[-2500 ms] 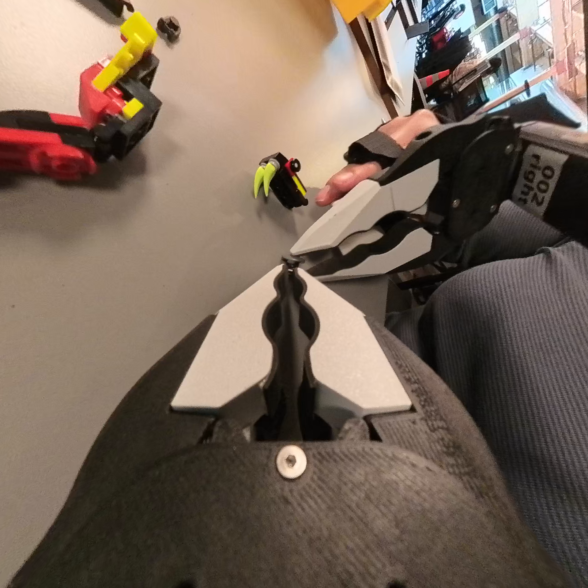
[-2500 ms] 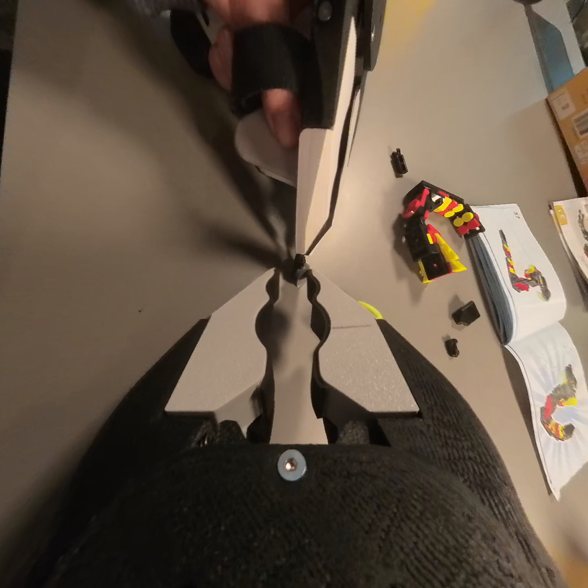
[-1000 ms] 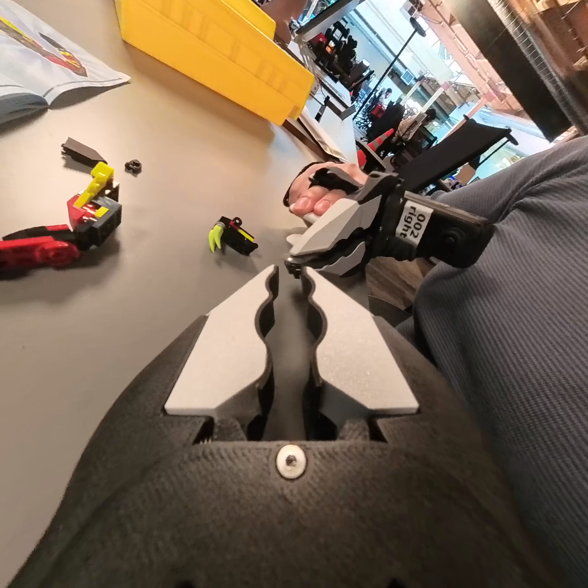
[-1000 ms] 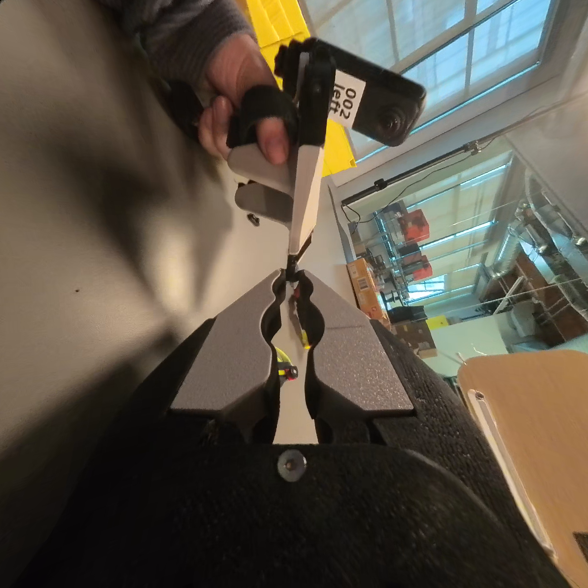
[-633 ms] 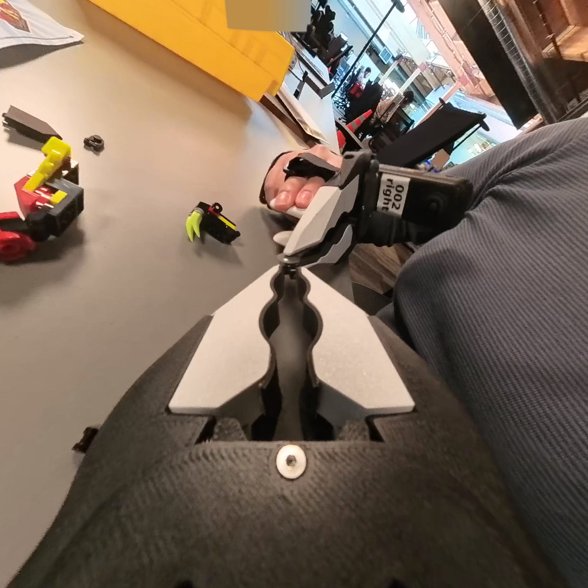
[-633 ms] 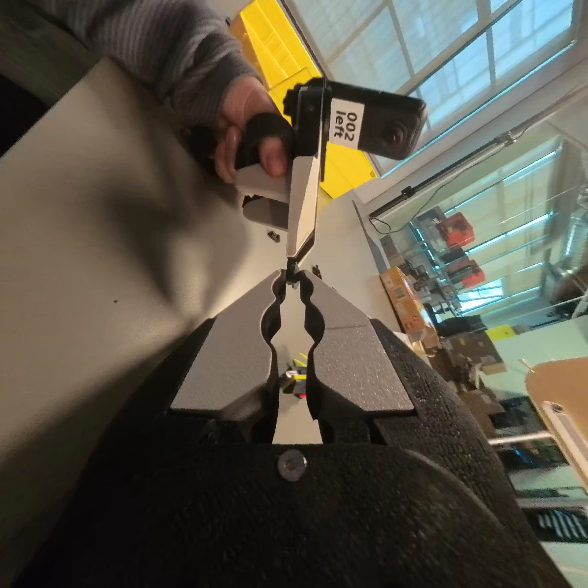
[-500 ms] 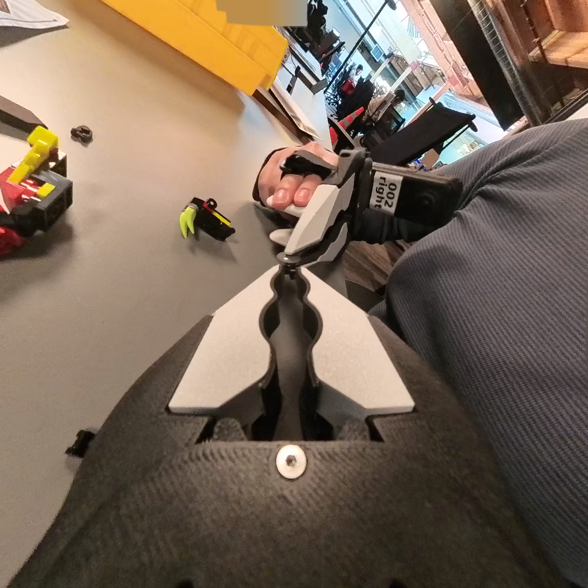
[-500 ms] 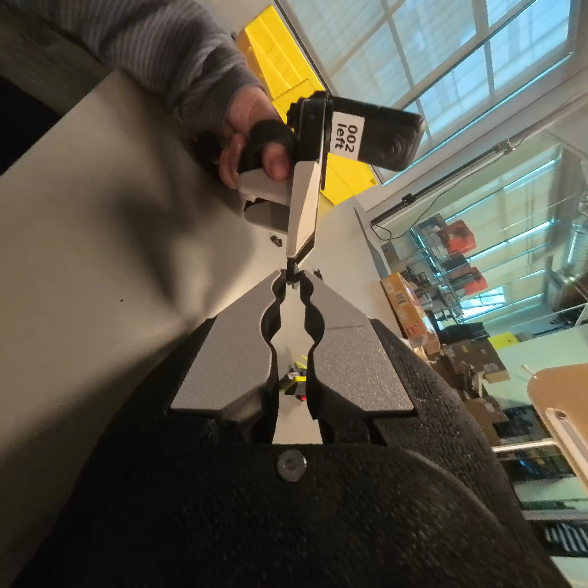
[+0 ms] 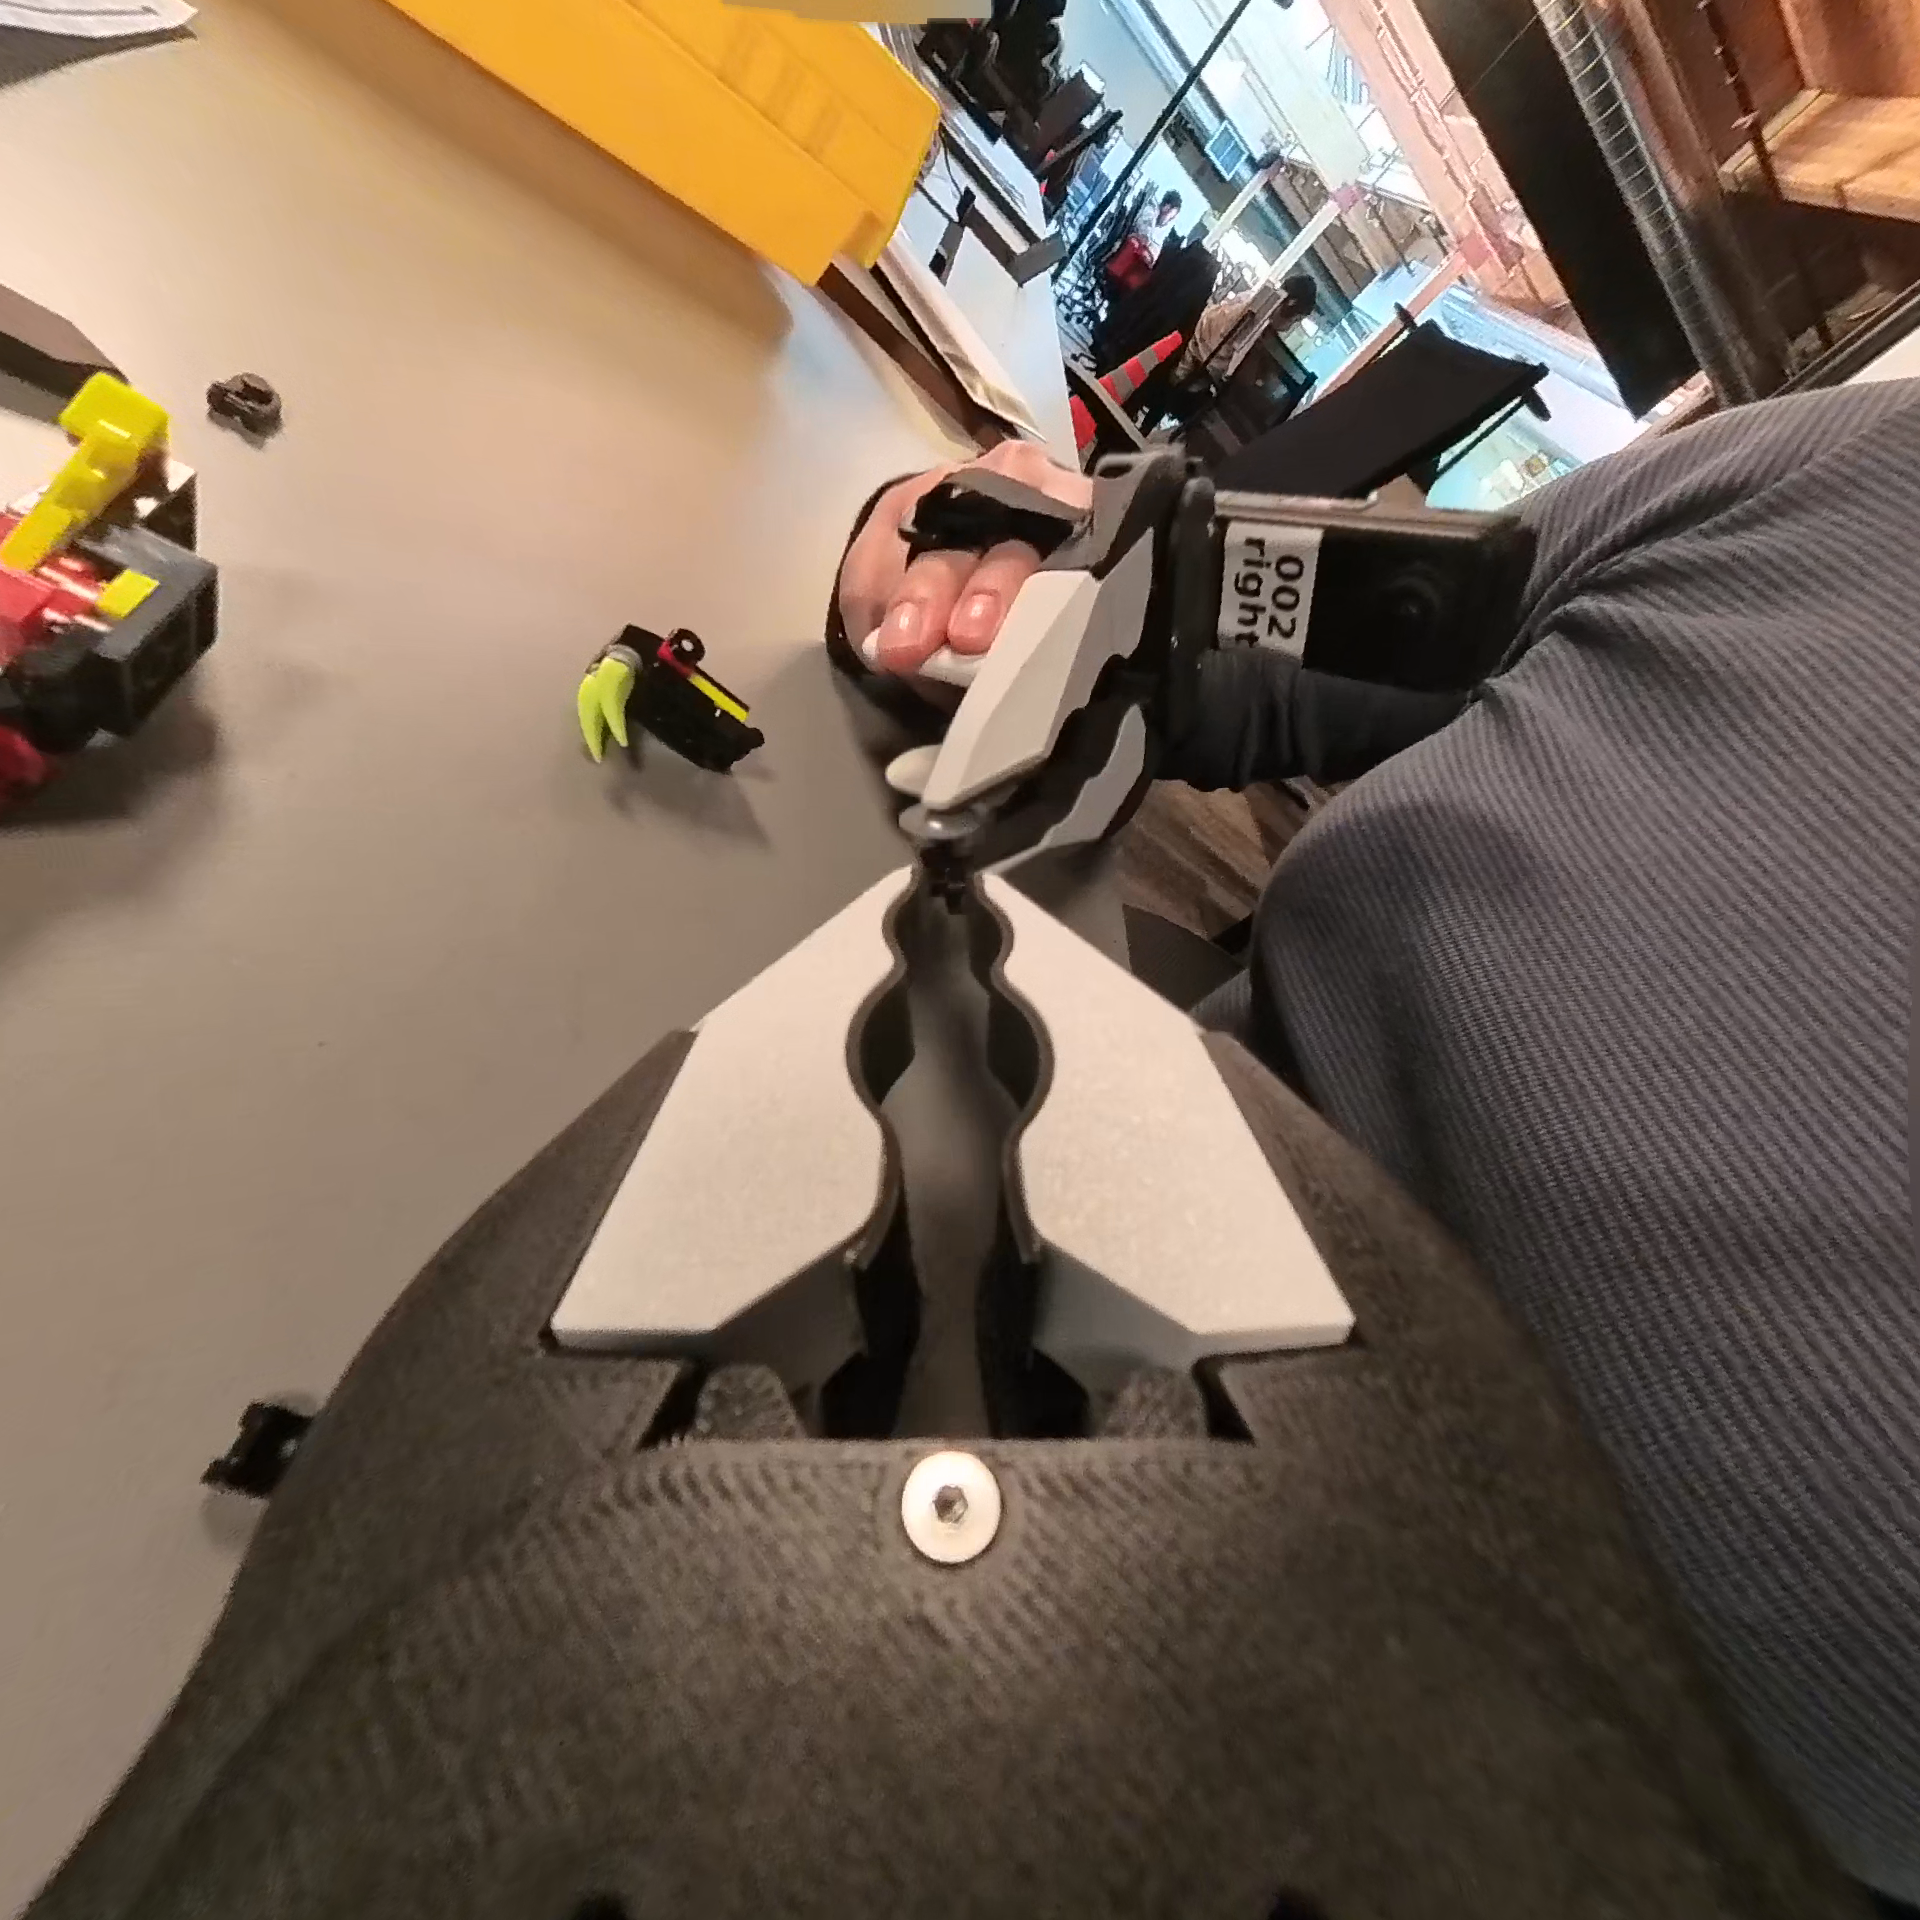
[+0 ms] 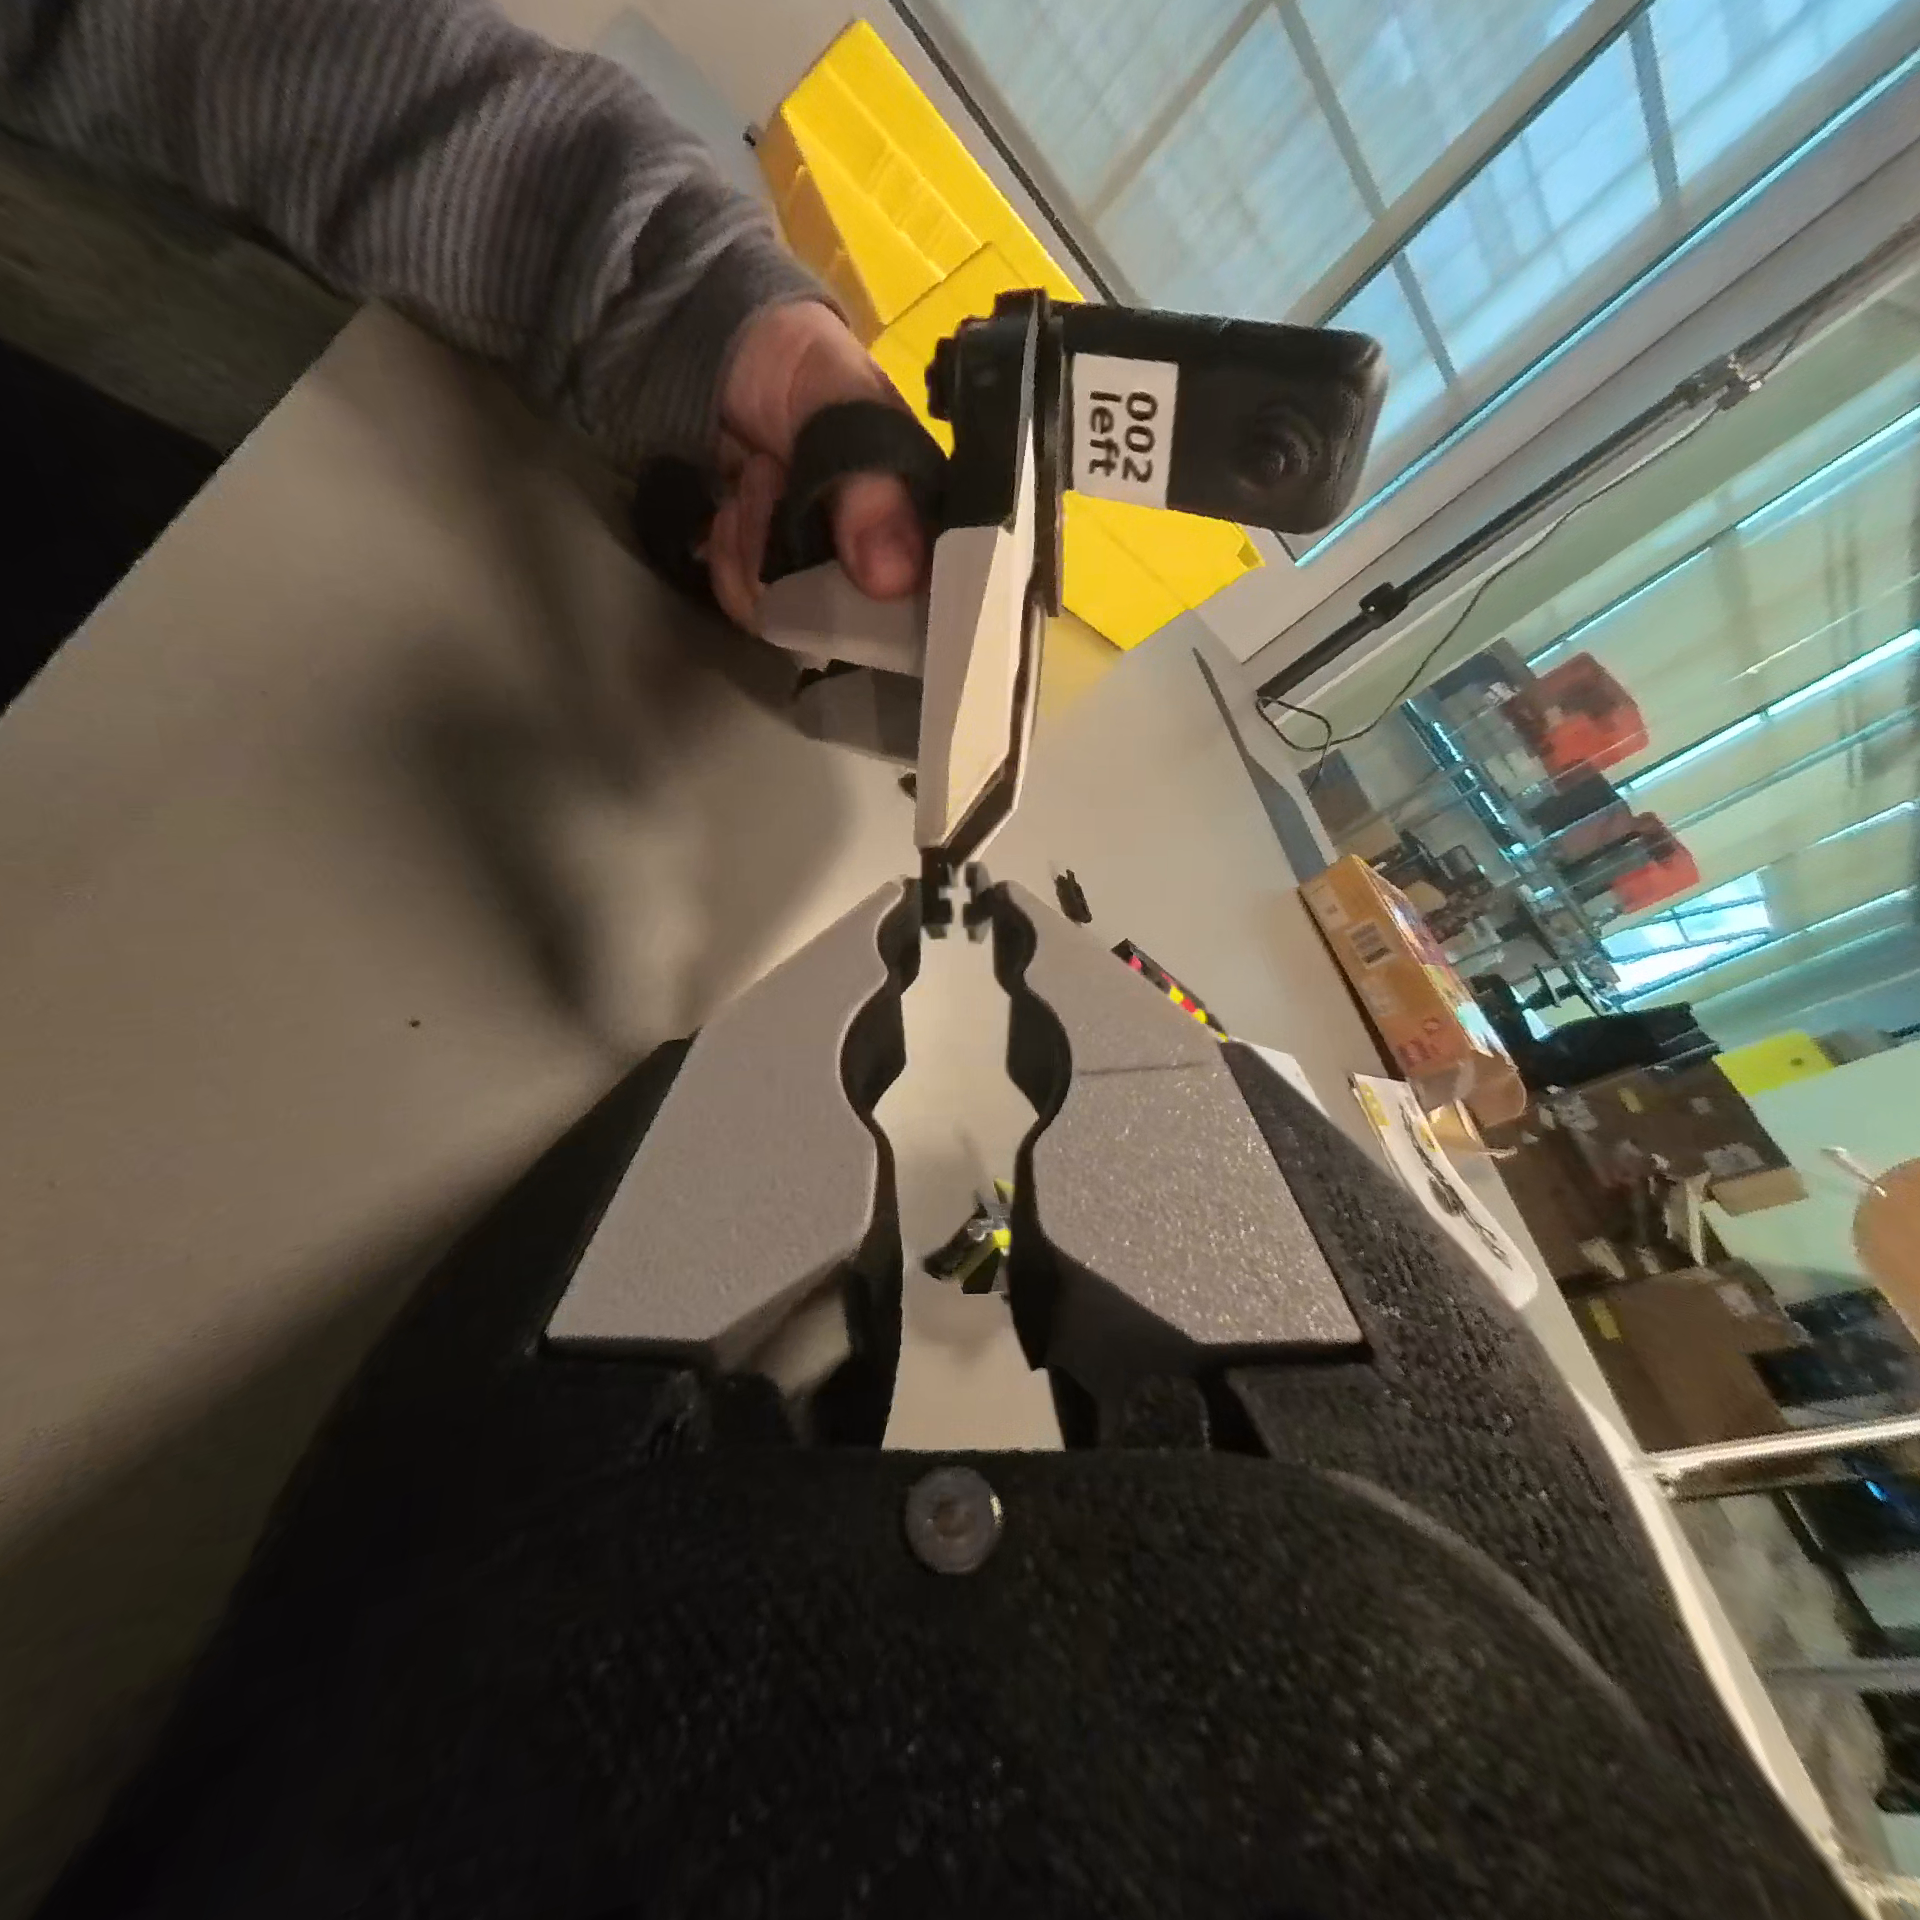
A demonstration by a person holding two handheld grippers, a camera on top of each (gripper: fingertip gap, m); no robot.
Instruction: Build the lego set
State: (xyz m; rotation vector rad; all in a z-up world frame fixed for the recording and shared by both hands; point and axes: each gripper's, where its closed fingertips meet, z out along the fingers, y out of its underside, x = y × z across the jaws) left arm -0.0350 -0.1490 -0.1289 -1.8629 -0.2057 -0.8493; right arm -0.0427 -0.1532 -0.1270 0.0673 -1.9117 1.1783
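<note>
My left gripper (image 9: pixel 945 885) and my right gripper (image 10: pixel 948 906) meet tip to tip above the grey table (image 9: pixel 364 935). A small black lego piece (image 9: pixel 948 871) is pinched where the tips meet, and it also shows in the right wrist view (image 10: pixel 938 896). Both grippers are shut on it; I cannot tell whether it is one piece or two pressed together. The right gripper (image 9: pixel 940 823) shows in the left wrist view, and the left gripper (image 10: pixel 940 847) in the right wrist view. A black sub-assembly with lime claws (image 9: pixel 665 707) lies on the table beyond.
A red, black and yellow model (image 9: pixel 83 603) lies at far left with a small black piece (image 9: pixel 244 395) behind it. Another black piece (image 9: pixel 260 1444) lies near my left gripper's body. A yellow bin (image 9: pixel 675 125) stands at the back. A booklet (image 10: pixel 1455 1216) and a cardboard box (image 10: pixel 1392 977) are to the right. The tips of both grippers are at nearly the same place.
A second ago my left gripper was open beside the right gripper's tips; it has shut on the small black piece. Both grippers have tilted up from the table and stay tip to tip.
</note>
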